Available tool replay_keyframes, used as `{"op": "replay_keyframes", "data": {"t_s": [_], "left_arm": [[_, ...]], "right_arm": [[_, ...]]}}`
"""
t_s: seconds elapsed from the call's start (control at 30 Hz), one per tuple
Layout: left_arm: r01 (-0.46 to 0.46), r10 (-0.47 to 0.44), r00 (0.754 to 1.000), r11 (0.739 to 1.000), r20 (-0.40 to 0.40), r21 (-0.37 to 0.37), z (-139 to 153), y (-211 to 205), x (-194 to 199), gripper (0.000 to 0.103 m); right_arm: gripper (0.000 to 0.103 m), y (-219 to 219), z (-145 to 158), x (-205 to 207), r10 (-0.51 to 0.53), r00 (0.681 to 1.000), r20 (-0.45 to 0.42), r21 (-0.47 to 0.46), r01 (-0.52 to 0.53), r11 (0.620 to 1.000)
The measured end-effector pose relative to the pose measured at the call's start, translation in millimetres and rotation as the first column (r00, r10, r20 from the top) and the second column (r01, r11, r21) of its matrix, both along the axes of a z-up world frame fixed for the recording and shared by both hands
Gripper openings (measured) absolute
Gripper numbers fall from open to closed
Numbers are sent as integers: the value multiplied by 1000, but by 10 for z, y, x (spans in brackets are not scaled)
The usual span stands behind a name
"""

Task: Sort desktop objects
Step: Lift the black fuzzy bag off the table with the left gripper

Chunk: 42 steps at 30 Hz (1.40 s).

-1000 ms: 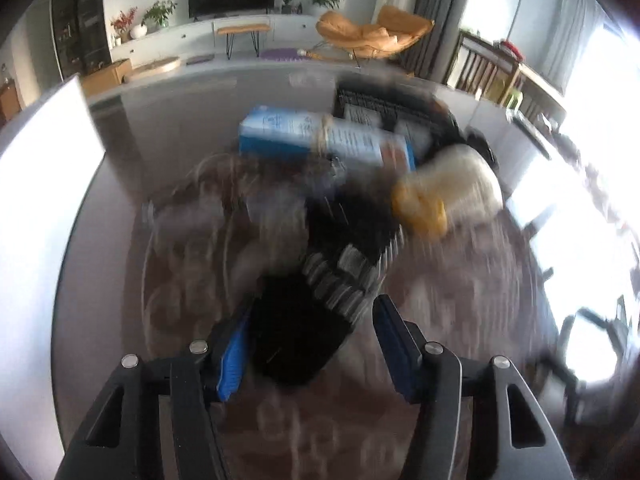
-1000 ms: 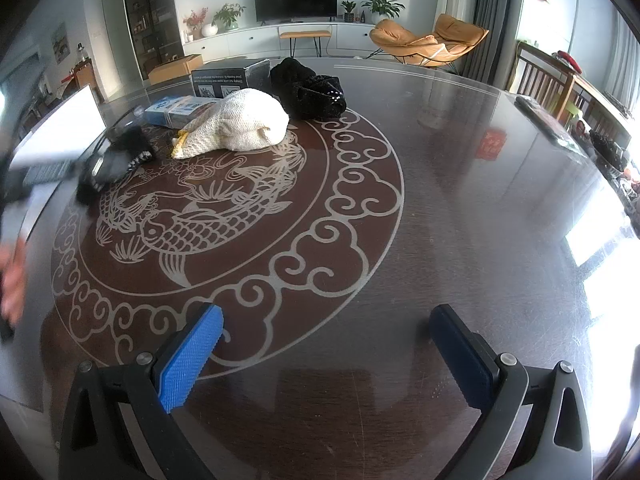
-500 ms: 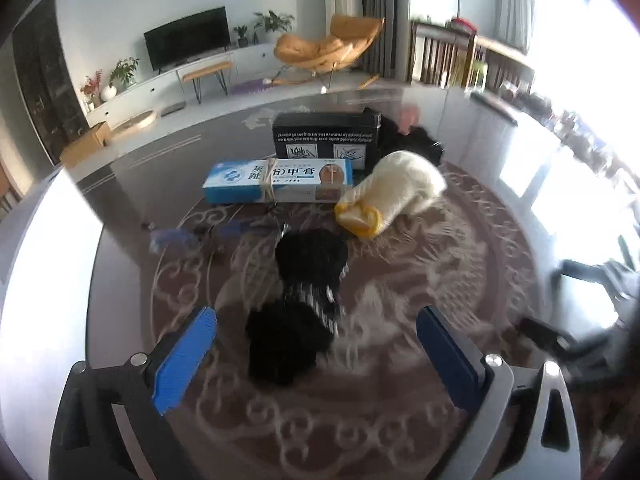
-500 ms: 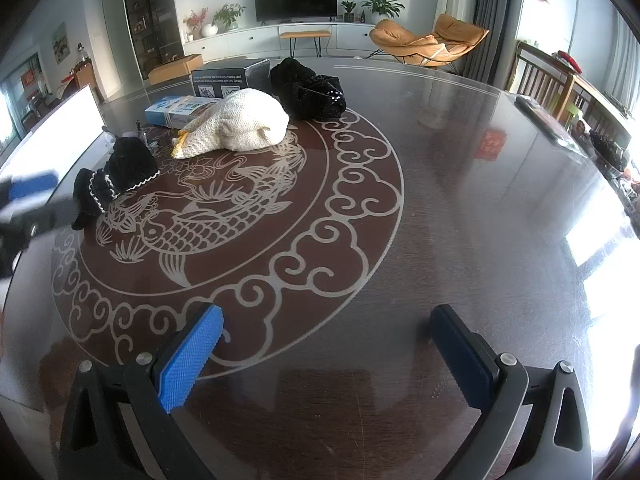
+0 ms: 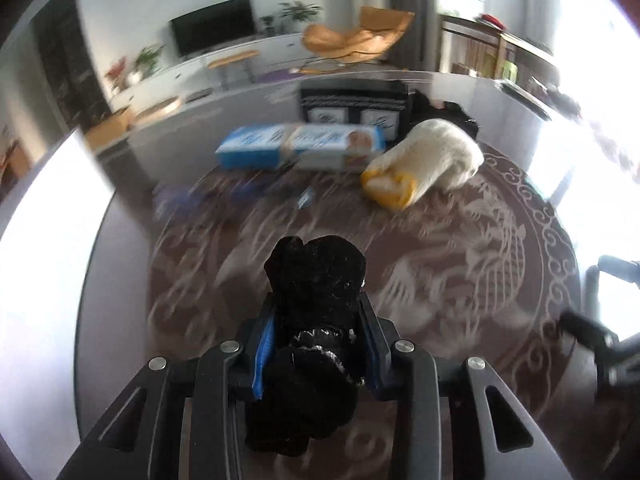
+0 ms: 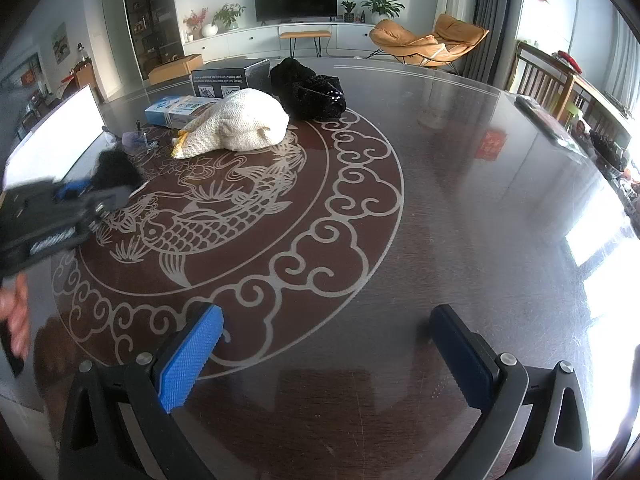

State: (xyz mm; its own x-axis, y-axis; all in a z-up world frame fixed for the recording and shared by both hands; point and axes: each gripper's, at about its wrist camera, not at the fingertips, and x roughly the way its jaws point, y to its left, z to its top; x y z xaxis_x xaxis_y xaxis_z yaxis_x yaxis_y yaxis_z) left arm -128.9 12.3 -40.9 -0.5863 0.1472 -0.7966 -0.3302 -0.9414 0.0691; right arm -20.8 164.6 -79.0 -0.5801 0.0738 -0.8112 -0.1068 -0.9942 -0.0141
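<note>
A black fuzzy fabric piece with pale beads (image 5: pixel 316 280) sits between the blue pads of my left gripper (image 5: pixel 316 312). Its jaws are closing, and both pads press on the fabric's sides. In the right wrist view the same gripper (image 6: pixel 80 196) shows blurred at the far left with the black piece (image 6: pixel 116 168) at its tip, and a hand below it. My right gripper (image 6: pixel 326 312) stands open over the dark round table (image 6: pixel 460 200) with nothing between its fingers.
Toward the back lie a white knitted bundle with a yellow end (image 6: pixel 240 124), a blue-and-white box (image 6: pixel 176 110), a black box (image 6: pixel 228 78) and a black beaded bundle (image 6: pixel 312 90). A white panel (image 6: pixel 56 132) stands at the left edge. Small blue items (image 5: pixel 192 200) lie near the box.
My left gripper, wide open and drawn back half a second ago, has moved in and closed on the black fabric piece. The right gripper has not moved.
</note>
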Motion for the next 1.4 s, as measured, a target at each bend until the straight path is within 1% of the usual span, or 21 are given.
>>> {"op": "replay_keyframes", "data": {"t_s": [0.1, 0.2, 0.23, 0.27, 0.3, 0.33, 0.37, 0.4, 0.43, 0.57, 1.27, 1.4], "left_arm": [[-81, 81, 997, 996, 14, 32, -12, -297, 225, 37], [-143, 143, 990, 987, 10, 67, -43, -568, 408, 39], [-153, 153, 988, 986, 5, 63, -50, -628, 435, 42], [-157, 157, 988, 986, 7, 61, -58, -654, 434, 56], [-165, 164, 986, 985, 17, 56, -75, -688, 411, 66], [-170, 169, 985, 984, 32, 56, -89, -698, 394, 88], [-168, 164, 985, 984, 59, 63, -116, -722, 343, 98], [-159, 155, 986, 986, 64, 60, -122, -694, 323, 99], [-146, 143, 987, 988, 69, 42, -143, -672, 314, 103], [-123, 120, 990, 991, 72, 47, -155, -650, 315, 103], [-125, 121, 991, 991, 61, 53, -151, -663, 365, 103], [-125, 121, 991, 991, 59, 54, -151, -662, 372, 103]], "right_arm": [[103, -1, -1, -2, -1, 1000, 0, 0, 1, 1000], [103, 0, -1, 1, -1, 1000, 0, 1, 1, 1000], [103, -1, -1, 0, -1, 1000, 0, 1, 1, 1000], [103, -1, -1, 0, -1, 1000, 0, 1, 1, 1000], [103, -1, -1, 1, -1, 1000, 0, 1, 1, 1000], [103, -1, -1, 1, -1, 1000, 0, 1, 1, 1000], [103, -1, -1, 2, -2, 1000, 0, 1, 2, 1000], [103, -1, 0, 4, -2, 1000, 0, 1, 2, 1000], [103, -2, -1, 2, -2, 1000, 0, 1, 2, 1000], [103, -1, -1, 2, -1, 1000, -1, 1, 1, 1000], [103, 0, -4, -15, -3, 1000, 3, 3, 3, 1000], [103, 0, -4, -31, -3, 1000, 15, 5, 3, 1000]]}}
